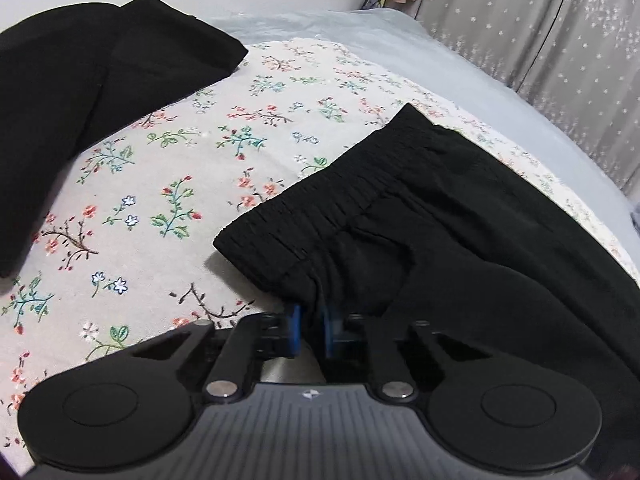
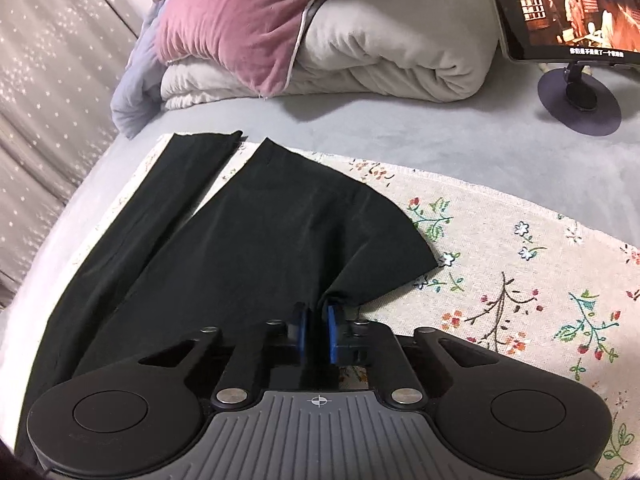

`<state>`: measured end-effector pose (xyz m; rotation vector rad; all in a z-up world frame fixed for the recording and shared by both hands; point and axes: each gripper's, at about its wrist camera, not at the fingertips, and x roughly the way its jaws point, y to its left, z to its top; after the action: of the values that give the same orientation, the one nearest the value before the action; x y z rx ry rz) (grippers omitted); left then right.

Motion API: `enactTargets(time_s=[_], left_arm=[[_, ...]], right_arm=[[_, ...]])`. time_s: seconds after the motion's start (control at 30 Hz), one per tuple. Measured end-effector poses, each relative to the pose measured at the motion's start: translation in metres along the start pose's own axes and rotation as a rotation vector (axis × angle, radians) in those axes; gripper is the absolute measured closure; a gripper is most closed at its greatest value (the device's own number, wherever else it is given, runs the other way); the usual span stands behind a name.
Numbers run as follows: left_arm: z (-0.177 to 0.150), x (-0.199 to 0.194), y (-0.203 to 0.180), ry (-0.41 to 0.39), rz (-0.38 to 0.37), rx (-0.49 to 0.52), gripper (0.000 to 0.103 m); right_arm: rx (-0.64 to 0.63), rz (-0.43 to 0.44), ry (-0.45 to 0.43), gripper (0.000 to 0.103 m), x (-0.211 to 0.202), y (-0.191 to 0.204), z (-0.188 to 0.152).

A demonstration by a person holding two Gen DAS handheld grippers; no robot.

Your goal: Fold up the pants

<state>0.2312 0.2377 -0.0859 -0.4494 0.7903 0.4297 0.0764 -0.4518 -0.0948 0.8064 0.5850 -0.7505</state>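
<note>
Black pants (image 1: 460, 232) lie on a floral cloth (image 1: 168, 184) spread over the bed. In the left wrist view their gathered elastic waistband (image 1: 320, 208) runs up to the right. My left gripper (image 1: 311, 312) is shut on the waistband's near corner, the blue pads (image 1: 296, 326) pinching the bunched fabric. In the right wrist view the pants (image 2: 256, 232) show two legs stretching away, their hems (image 2: 208, 138) at the far edge of the floral cloth (image 2: 520, 264). My right gripper (image 2: 318, 312) is shut on the near edge of the right leg, cloth puckered between its blue pads (image 2: 332, 326).
Another black garment (image 1: 80, 80) lies folded at the left of the floral cloth. A curtain (image 1: 540, 40) hangs behind the bed. Beyond the pant legs are a folded grey quilt (image 2: 392, 48), a pink pillow (image 2: 240, 16) and a tablet on a stand (image 2: 572, 12).
</note>
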Motion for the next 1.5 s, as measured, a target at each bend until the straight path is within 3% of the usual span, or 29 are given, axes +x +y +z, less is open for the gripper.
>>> enactTargets(time_s=[0.13,0.47,1.0,1.1,1.17,1.27,1.3,1.4,1.43,1.5], left_arm=[[0.000,-0.009,-0.003,-0.032,-0.008,0.017,0.099],[0.006,-0.036,0.019,-0.069,-0.079,-0.065,0.100],[-0.009,-0.055,0.042,-0.069,-0.004,-0.061,0.100],[-0.011,-0.061,0.036,-0.095,0.018,0.005,0.099],[-0.014,-0.057,0.034,-0.058,0.032,0.034,0.098],[-0.015,-0.048,0.043,0.023,0.015,-0.018,0.098],[-0.014,-0.048,0.046,0.031,0.007,-0.033,0.094],[-0.014,-0.052,0.048,0.039,0.028,-0.026,0.071],[-0.013,-0.054,0.050,0.035,0.037,-0.026,0.068],[-0.012,-0.060,0.054,0.027,0.033,-0.039,0.065]], right_arm=[[-0.019,0.016,-0.025,0.100,-0.005,0.002,0.001],[-0.067,0.038,-0.071,0.102,-0.016,0.003,0.005],[-0.197,0.009,-0.108,0.102,-0.028,0.015,-0.004],[-0.237,0.023,-0.162,0.102,-0.041,0.021,-0.005],[-0.262,-0.013,-0.159,0.102,-0.039,0.023,-0.005],[-0.221,-0.040,-0.129,0.102,-0.032,0.018,-0.002],[-0.224,-0.036,-0.137,0.102,-0.034,0.019,-0.002],[-0.261,-0.047,-0.175,0.099,-0.042,0.026,-0.001],[-0.269,-0.052,-0.165,0.093,-0.042,0.027,0.000],[-0.260,-0.057,-0.144,0.092,-0.043,0.025,0.001]])
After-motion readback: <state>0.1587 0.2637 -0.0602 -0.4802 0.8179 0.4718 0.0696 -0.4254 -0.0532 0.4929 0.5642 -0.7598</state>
